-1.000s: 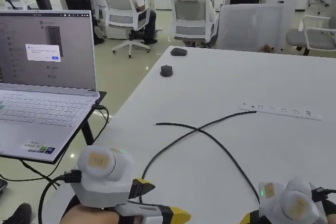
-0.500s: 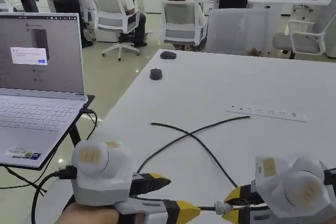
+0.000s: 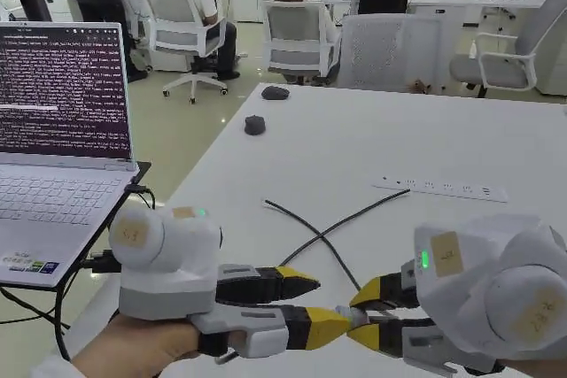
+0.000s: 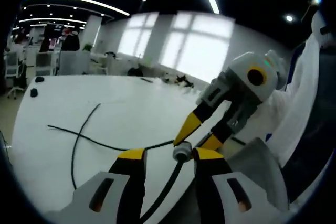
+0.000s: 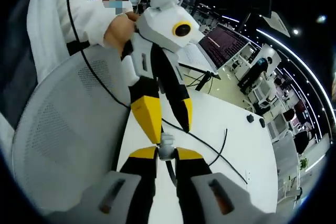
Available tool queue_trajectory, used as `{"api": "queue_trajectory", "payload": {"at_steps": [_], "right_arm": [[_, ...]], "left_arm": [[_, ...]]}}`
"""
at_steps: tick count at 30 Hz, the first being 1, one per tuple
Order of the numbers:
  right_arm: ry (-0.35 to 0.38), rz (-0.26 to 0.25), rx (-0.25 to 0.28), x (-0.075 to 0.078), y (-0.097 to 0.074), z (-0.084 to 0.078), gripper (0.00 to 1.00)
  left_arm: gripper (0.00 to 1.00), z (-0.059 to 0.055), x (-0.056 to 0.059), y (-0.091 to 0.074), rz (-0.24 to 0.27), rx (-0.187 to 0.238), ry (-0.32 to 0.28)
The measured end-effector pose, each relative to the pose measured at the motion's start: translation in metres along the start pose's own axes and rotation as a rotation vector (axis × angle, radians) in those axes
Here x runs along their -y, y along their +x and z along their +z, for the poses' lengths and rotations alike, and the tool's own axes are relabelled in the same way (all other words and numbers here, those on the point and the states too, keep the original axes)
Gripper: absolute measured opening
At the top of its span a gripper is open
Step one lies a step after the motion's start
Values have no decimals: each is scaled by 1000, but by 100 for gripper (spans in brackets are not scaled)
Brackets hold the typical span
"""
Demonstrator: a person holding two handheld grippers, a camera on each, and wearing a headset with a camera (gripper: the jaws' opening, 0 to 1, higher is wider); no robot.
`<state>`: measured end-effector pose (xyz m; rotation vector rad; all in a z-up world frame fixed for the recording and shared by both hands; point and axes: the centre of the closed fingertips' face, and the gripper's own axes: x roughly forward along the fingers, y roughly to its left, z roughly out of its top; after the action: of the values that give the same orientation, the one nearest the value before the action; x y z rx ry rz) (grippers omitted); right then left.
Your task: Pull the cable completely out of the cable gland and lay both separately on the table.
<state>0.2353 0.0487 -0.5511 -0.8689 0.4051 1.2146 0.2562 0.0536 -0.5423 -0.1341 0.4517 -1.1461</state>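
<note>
Cable gland (image 3: 356,316) up off bench (image 3: 461,139) near front edge, cable (image 3: 341,217) threaded through it, rest crossing bench. Right hand-held gripper (image 5: 167,155) narrow, pinching gland. Left hand-held gripper (image 4: 169,156) jaws apart, straddling cable beside gland. I'd clamp left on cable, pull straight along gland axis. Power strip (image 3: 440,189) and laptop (image 3: 62,130) well apart; no obstruction.

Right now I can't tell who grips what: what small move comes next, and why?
Probably close the left gripper on the cable: its jaws stand open astride it, while the right gripper pinches the cable gland, so then they could pull apart.
</note>
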Motion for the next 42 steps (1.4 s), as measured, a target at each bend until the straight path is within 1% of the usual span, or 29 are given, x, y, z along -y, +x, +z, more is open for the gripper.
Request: {"api": "queue_trajectory", "payload": {"at_steps": [1,4,6,7,9,10,11,13,14,15,17,19,21,22,23,26,28,29,30,32,34,35,36,37,38,39,40,41,42], "right_arm": [[-15,-4,-4,1,-1,1,11],[-50,-8,-16,1,-6,7,11],[-93,-29,-31,3,-7,9,11],[-94,-30,-34,3,-8,9,11],[-101,-35,-37,4,-9,11,11],[-107,-38,-36,5,-9,12,11],[-108,-39,-36,5,-9,12,11],[-138,-48,-43,6,-12,13,11],[-144,-46,-40,6,-13,15,11],[-138,-45,-37,6,-14,16,11],[-137,-51,-27,7,-16,18,11],[-163,-71,0,10,-18,23,12],[-214,-89,39,14,-20,30,12],[-265,-71,57,14,-21,31,12],[-261,-60,62,13,-21,29,12],[-205,-60,47,20,-24,22,16],[-181,-73,84,26,-28,23,22],[-123,-63,119,27,-31,23,22],[-55,-37,155,27,-34,24,23],[42,-16,225,29,-40,27,25],[178,28,322,31,-48,34,26],[261,37,382,34,-53,39,26],[303,50,433,35,-57,45,25],[340,84,479,32,-61,51,25],[389,136,525,27,-64,57,27],[437,171,558,24,-66,60,28],[471,204,573,21,-66,62,30],[532,251,582,17,-66,63,32],[554,264,594,17,-64,63,32]], "left_arm": [[33,0,1,0,-5,0,-2],[29,2,9,0,-51,-1,-36],[28,6,8,-1,-50,11,-62],[28,6,9,-1,-54,14,-62],[24,8,15,-3,-89,22,-81],[20,9,18,-3,-107,26,-88],[17,10,19,-3,-114,28,-87],[17,15,21,-4,-105,54,-13],[17,16,23,-5,-111,60,8],[16,15,23,-7,-112,58,-14],[16,18,22,-8,-116,74,-41],[16,22,21,-11,-119,97,-59],[15,27,21,-15,-124,117,-58],[15,29,22,-16,-126,121,-56],[15,30,23,-16,-128,120,-53],[15,29,23,-17,-129,109,-34],[15,30,24,-20,-140,118,-34],[15,33,25,-22,-148,133,-27],[15,35,25,-24,-154,146,-24],[15,40,28,-28,-169,173,-18],[15,44,30,-31,-179,198,4],[15,47,33,-34,-191,213,14],[15,49,35,-36,-201,222,21],[15,52,37,-37,-209,232,30],[15,54,40,-39,-220,244,35],[15,56,41,-40,-227,250,33],[15,58,45,-41,-243,264,48],[15,59,47,-41,-250,270,61],[15,59,51,-42,-257,273,77]]}}
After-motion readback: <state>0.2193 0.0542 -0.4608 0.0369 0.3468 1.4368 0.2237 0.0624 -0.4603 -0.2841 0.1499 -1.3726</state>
